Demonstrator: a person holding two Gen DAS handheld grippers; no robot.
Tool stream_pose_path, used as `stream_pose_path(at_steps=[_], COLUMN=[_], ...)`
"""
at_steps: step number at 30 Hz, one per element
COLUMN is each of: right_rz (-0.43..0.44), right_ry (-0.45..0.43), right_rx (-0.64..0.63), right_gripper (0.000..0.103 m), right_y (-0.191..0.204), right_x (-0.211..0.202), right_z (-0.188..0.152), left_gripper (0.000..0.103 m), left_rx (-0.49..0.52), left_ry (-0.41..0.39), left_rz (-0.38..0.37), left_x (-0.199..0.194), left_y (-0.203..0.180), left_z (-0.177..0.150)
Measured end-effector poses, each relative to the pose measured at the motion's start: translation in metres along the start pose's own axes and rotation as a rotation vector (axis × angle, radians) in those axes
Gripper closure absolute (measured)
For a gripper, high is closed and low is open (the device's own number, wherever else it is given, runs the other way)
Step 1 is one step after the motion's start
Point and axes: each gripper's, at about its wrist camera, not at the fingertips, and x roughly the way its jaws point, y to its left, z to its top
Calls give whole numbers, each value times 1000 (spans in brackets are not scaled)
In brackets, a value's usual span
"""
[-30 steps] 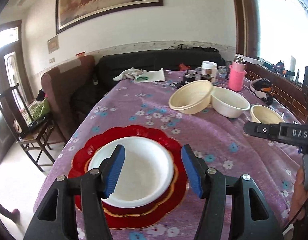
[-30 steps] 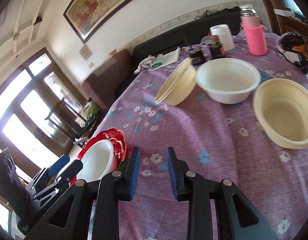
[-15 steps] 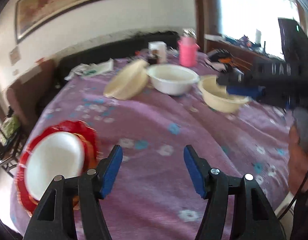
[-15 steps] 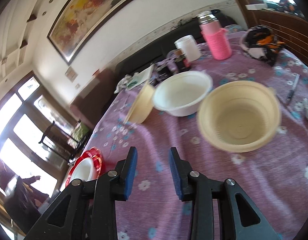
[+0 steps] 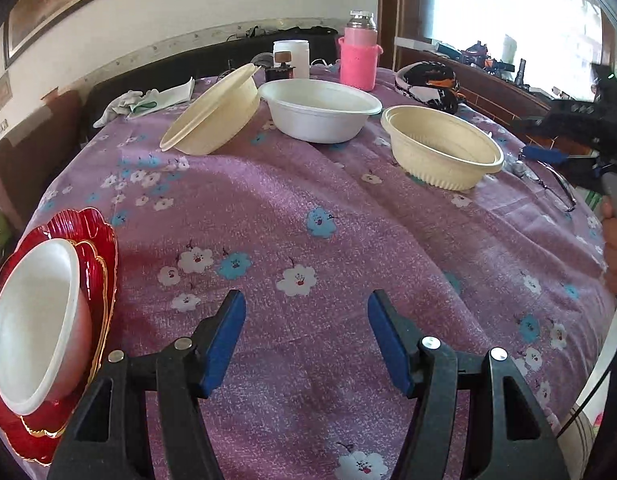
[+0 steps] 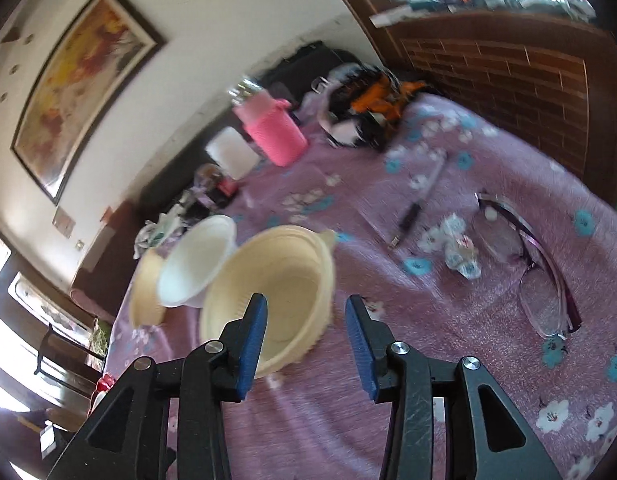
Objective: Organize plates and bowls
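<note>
A white bowl (image 5: 32, 320) sits on stacked red plates (image 5: 104, 240) at the table's left edge. Farther back stand a tilted cream bowl (image 5: 216, 112), a white bowl (image 5: 320, 110) and an upright cream bowl (image 5: 444, 152). My left gripper (image 5: 306, 332) is open and empty above bare cloth, right of the red plates. My right gripper (image 6: 306, 344) is open and empty, its left pad just in front of the cream bowl (image 6: 268, 300); the white bowl (image 6: 196, 264) and tilted cream bowl (image 6: 146, 296) lie behind. The right gripper also shows at the left wrist view's right edge (image 5: 548, 156).
The table has a purple flowered cloth (image 5: 348, 220). At the back stand a pink flask (image 5: 358, 60), a white jar (image 5: 291, 58) and a helmet (image 5: 426, 84). Glasses (image 6: 528, 264), a pen (image 6: 416, 208) and crumpled paper (image 6: 456, 248) lie to the right. A brick ledge (image 6: 508, 72) borders the right.
My left gripper has swung right, off the white bowl on the red plates, staying open. My right gripper has moved to the upright cream bowl and opened wider.
</note>
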Motion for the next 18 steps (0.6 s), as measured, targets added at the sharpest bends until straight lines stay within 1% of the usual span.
stream_pose_path(at_steps=[3, 7, 8, 9, 12, 14, 18], right_rz=[-3, -6, -9, 18, 43, 87, 144], right_ry=[48, 79, 91, 103, 112, 111, 124], right_rx=[16, 19, 17, 26, 34, 46, 32], right_gripper=[59, 60, 68, 85, 92, 93, 93], right_y=[-6, -8, -8, -9, -7, -4, 10], right_x=[19, 43, 48, 52, 50, 40, 19], right_z=[0, 1, 0, -1, -5, -9, -24], left_gripper=[40, 40, 40, 40, 40, 40, 40], left_rx=[-8, -18, -19, -21, -29, -34, -48], left_ry=[18, 21, 22, 24, 25, 22, -1], left_rz=[-14, -28, -30, -33, -38, -38, -42], left_x=[3, 3, 4, 4, 4, 4, -1], left_y=[1, 2, 2, 2, 4, 4, 7], left_z=[0, -1, -1, -1, 0, -1, -1])
